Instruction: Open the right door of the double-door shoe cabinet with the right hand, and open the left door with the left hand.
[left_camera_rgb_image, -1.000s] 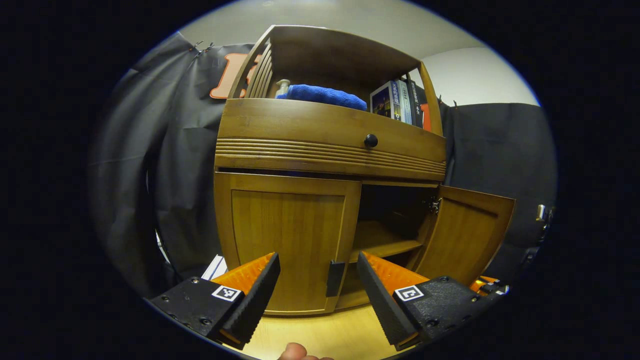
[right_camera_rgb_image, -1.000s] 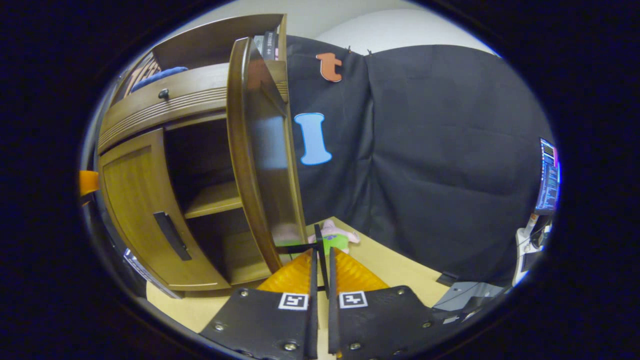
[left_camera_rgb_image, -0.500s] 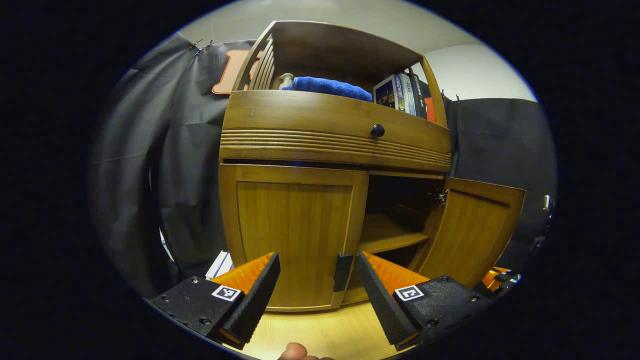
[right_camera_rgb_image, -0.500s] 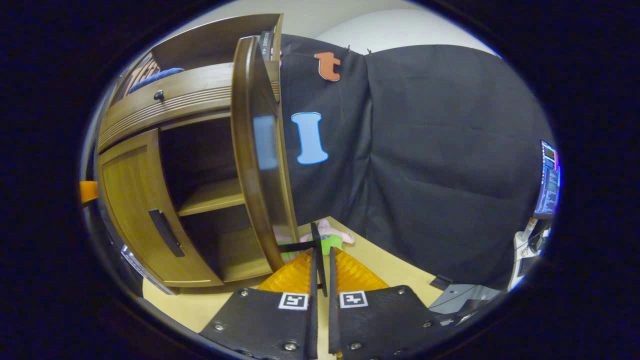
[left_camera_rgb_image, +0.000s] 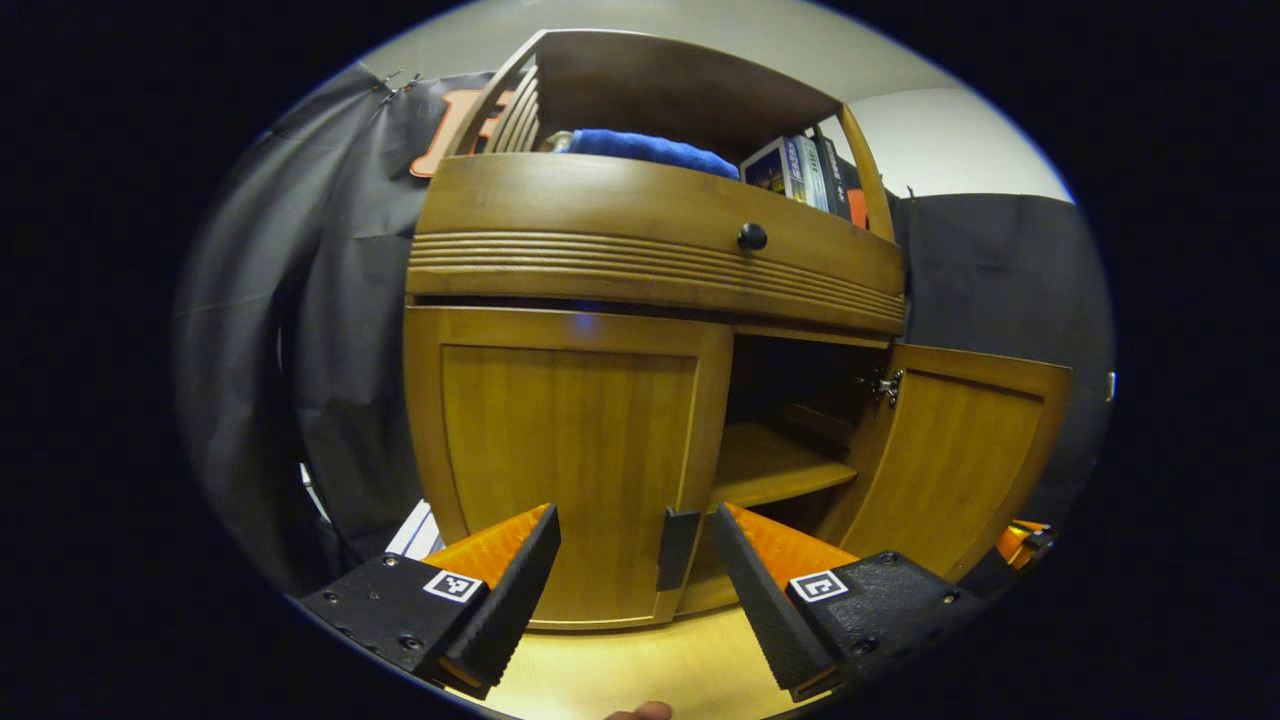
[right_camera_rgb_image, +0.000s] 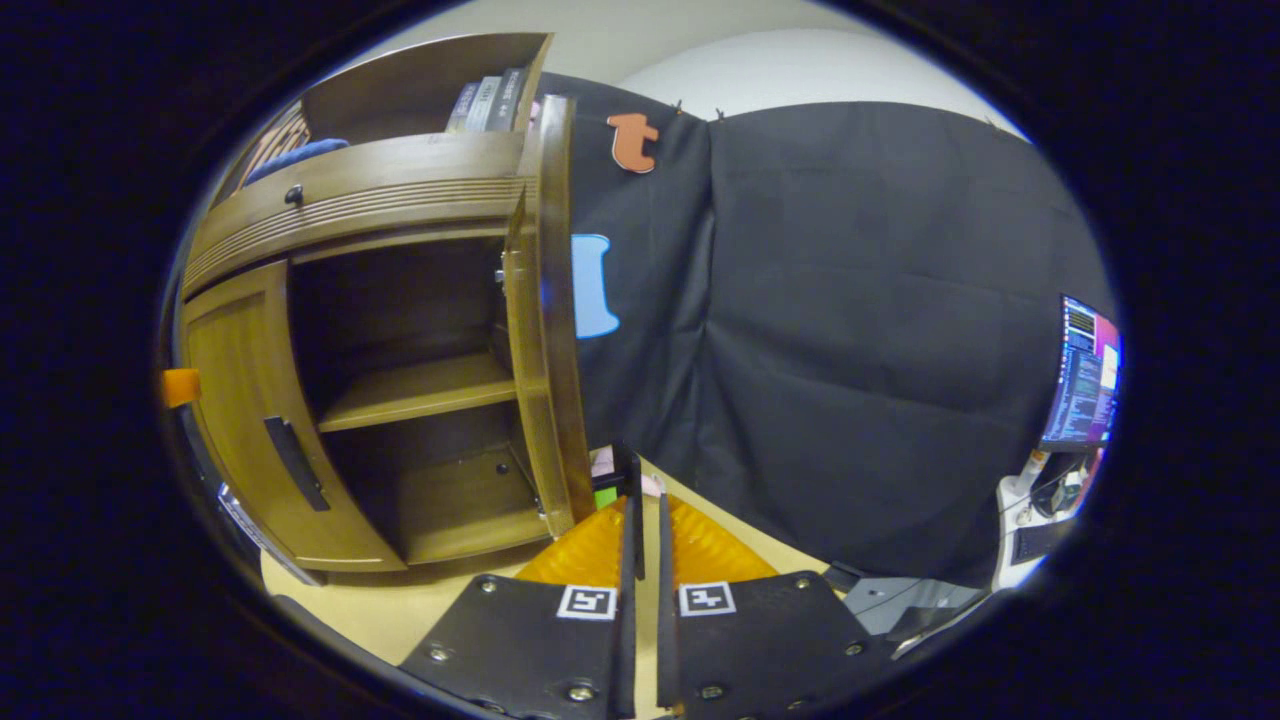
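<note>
The shoe cabinet (left_camera_rgb_image: 655, 270) stands on the desk (left_camera_rgb_image: 640, 665). Its right door (left_camera_rgb_image: 950, 460) is swung open; its left door (left_camera_rgb_image: 565, 460) is shut. A rigid, hinged panel is judged; the handle (left_camera_rgb_image: 676, 548) should be gripped. The left gripper (left_camera_rgb_image: 635, 560) is wide open, empty. The right gripper (right_camera_rgb_image: 640, 520) is closed on the right door's handle (right_camera_rgb_image: 632, 480).

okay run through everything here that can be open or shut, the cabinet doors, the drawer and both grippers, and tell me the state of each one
Right door: swung wide open, its handle pinched by the right gripper.
Left door: shut, handle untouched.
Drawer: shut.
Left gripper: open, fingers either side of the left door's handle, not touching.
Right gripper: shut on the right door's handle.
</note>
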